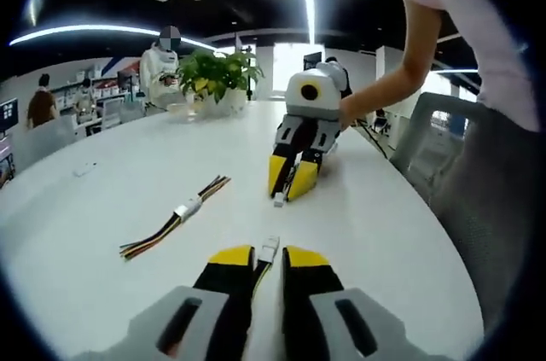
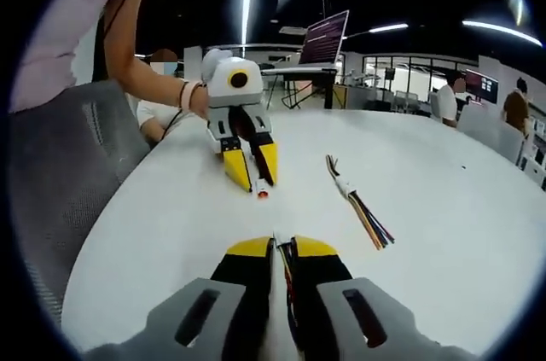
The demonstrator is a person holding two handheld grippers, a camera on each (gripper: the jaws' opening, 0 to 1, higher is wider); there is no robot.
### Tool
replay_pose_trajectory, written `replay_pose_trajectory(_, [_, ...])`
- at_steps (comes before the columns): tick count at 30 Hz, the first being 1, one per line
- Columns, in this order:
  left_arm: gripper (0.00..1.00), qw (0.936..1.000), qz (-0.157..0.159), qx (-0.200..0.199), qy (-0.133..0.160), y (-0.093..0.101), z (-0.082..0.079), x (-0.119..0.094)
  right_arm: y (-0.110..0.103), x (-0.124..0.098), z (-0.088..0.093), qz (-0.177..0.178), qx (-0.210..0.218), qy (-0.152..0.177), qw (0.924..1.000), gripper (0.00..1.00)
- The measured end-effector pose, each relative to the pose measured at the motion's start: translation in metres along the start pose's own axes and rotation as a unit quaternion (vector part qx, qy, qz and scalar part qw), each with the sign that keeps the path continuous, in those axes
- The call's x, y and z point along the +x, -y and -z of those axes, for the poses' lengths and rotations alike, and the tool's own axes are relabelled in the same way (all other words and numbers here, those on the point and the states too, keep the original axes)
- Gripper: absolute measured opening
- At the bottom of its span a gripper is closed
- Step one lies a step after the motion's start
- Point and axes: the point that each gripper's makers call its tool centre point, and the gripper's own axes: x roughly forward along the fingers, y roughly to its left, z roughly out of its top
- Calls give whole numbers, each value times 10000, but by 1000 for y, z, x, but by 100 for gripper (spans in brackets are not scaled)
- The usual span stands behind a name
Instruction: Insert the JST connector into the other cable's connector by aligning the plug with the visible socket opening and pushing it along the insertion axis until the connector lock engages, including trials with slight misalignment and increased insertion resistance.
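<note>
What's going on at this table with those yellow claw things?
A person holds a two-jaw gripper in each hand over a white table. The left gripper pinches a small white connector on a cable; the right gripper also holds one, its connector poking out at the tips. The two face each other, apart, not yet plugged together. A spare joined cable lies beside them.

Left gripper view: left tool [image 1: 268, 269] bottom centre, a small white JST connector [image 1: 270, 247] between its jaws. Right tool [image 1: 291, 183] centre frame, resting on the round white worktop [image 1: 102, 207], white plug [image 1: 278, 200] at its tip. Spare multicoloured wire cable [image 1: 175, 217] lies left of centre. Potted green plant [image 1: 217, 77] upper centre-left, at the worktop's far edge. Grey chair [image 1: 444, 148] right.
</note>
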Motion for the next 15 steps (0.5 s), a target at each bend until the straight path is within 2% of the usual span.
replay_pose_trajectory(3, [1, 10000, -35, -40, 41, -3, 0, 0, 0, 0, 0, 4, 29, 9, 10000, 4])
replay_pose_trajectory(9, [1, 9996, -57, -193, 181, -4, -1, 0, 0, 0, 0, 11, 61, 39, 10000, 4])
replay_pose_trajectory(15, [0, 9995, -22, -272, 177, -5, -2, 0, 1, 0, 1, -20, 111, 0, 9999, 3])
